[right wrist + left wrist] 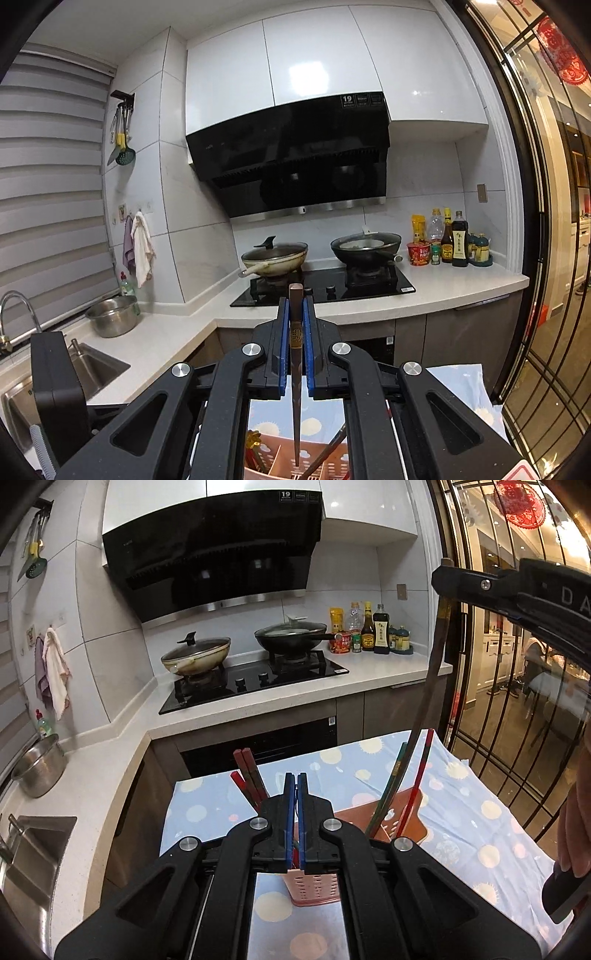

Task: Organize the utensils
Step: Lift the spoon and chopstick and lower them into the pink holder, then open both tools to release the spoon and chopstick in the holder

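Chopsticks (389, 794) lean in the pink holder (317, 888) beneath both tools.

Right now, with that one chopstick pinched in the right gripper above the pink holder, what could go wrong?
1. The right gripper holds the dark chopstick near its top end only, so the long free end could swing or slip and miss the pink holder.
2. Chopsticks already leaning in the holder stick up high; the descending tip might knock them.
3. The holder looks light and stands on a loose cloth, so a sideways nudge could tip it.
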